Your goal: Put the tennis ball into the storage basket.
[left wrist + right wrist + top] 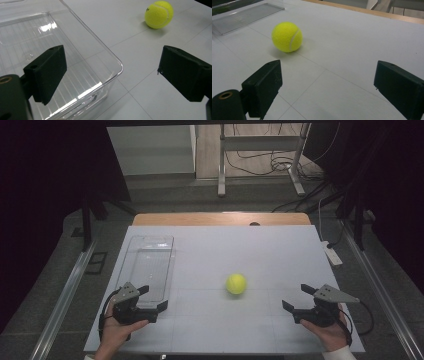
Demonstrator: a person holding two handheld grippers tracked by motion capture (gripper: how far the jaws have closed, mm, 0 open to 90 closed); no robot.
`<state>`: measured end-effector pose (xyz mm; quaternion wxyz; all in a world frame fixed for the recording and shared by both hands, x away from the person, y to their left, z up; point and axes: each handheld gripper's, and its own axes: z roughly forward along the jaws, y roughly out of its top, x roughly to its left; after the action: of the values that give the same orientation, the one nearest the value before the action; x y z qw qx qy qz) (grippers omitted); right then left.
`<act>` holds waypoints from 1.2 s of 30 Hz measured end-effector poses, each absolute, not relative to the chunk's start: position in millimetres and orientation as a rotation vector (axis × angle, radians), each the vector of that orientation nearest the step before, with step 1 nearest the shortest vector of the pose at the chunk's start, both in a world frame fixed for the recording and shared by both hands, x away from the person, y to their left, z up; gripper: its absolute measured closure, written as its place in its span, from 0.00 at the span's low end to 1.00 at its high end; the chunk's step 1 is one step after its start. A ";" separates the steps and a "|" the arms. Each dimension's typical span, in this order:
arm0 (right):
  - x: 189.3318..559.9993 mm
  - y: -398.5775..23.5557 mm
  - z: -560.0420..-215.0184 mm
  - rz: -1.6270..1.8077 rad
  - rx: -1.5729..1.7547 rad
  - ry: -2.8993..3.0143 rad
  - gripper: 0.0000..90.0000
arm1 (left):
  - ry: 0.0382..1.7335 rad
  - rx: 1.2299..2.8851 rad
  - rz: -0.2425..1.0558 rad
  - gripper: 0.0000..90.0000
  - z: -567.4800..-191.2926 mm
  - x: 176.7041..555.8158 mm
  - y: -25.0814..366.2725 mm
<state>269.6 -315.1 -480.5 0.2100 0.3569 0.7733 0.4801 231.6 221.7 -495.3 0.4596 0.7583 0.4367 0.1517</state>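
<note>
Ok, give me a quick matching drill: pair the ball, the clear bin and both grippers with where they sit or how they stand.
Things:
1. tennis ball
2. clear bin
3. left gripper
4. right gripper

Places or states:
A. open, at the bin's near end
B. empty, on the table's left half
C. open, near the right edge
D. free on the table between the grippers

Pairs: 1-D, 2-B, 3-A, 4-C

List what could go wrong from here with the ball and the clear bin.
The tennis ball lies loose on the smooth table; a nudge from the open right gripper could send it rolling. The left gripper, open, sits at the near rim of the clear bin and might bump it.
</note>
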 end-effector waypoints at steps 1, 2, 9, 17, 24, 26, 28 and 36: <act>269.6 -315.1 -480.7 1.335 0.991 2.152 0.10 | 1.075 1.869 0.373 0.10 -495.5 231.6 221.6; 269.6 -315.2 -481.0 1.334 0.990 2.154 0.10 | 1.075 1.869 0.373 0.10 -495.6 231.5 221.4; 268.7 -314.0 -480.9 1.325 0.983 2.160 0.10 | 1.069 1.869 0.375 0.10 -494.6 230.7 220.9; 269.8 -314.5 -482.2 1.328 0.986 2.164 0.10 | 1.071 1.867 0.378 0.10 -494.4 231.1 222.0; 269.3 -313.6 -482.9 1.323 0.986 2.169 0.10 | 1.069 1.868 0.380 0.10 -494.2 230.7 221.7; 269.4 -313.6 -483.2 1.324 0.988 2.171 0.10 | 1.069 1.868 0.380 0.10 -494.3 230.8 221.7; 269.6 -313.7 -483.6 1.330 0.989 2.172 0.10 | 1.068 1.869 0.379 0.10 -494.5 230.8 221.5; 270.0 -313.9 -485.0 1.332 0.996 2.177 0.10 | 1.065 1.865 0.378 0.10 -492.9 230.3 222.7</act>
<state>270.0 -313.9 -485.0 0.1998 0.3561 0.7786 0.4766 230.3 222.7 -492.9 0.4621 0.7585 0.4331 0.1539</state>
